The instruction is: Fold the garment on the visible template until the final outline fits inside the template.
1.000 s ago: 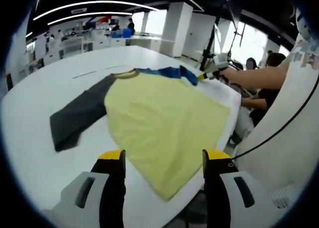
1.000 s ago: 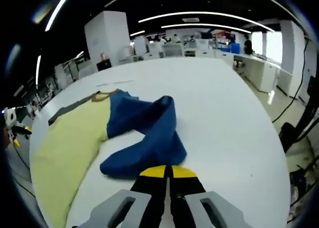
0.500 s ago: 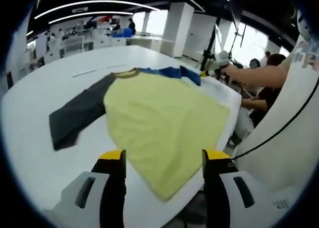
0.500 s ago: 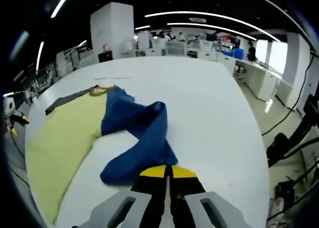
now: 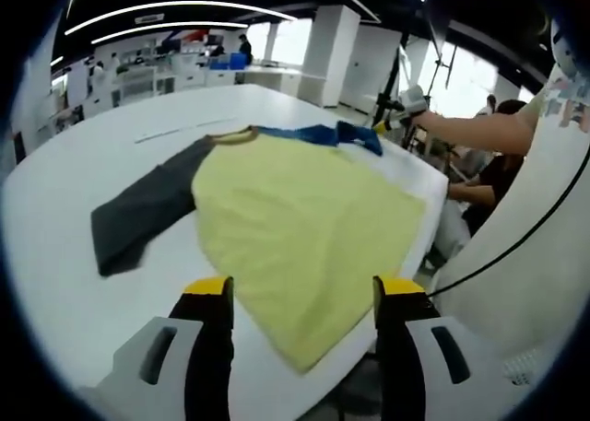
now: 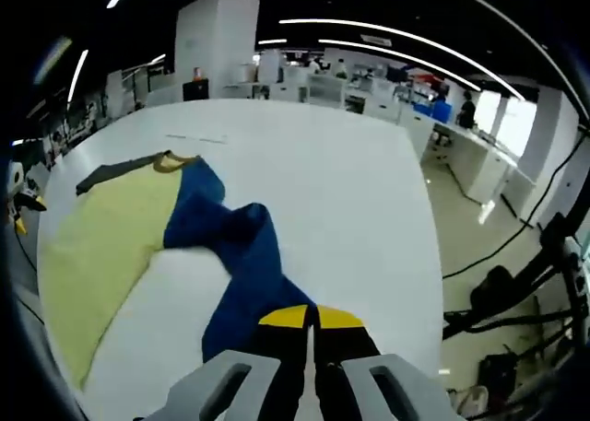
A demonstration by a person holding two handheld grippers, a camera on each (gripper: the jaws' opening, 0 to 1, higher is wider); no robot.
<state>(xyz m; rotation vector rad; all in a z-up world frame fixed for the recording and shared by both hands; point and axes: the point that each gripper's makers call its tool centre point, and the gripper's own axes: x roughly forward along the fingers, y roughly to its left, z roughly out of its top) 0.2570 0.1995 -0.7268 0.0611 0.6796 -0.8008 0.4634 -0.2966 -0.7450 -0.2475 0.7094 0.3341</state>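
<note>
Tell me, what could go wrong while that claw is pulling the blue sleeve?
The right claw, shut on the blue sleeve, could drag the yellow shirt body askew. That body's lower corner already lies at the table edge, so it might slide off. The left claw is open, holding nothing down.

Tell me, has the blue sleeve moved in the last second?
Yes. The blue sleeve has been pulled out straighter, away from the yellow body, by the shut right gripper.
</note>
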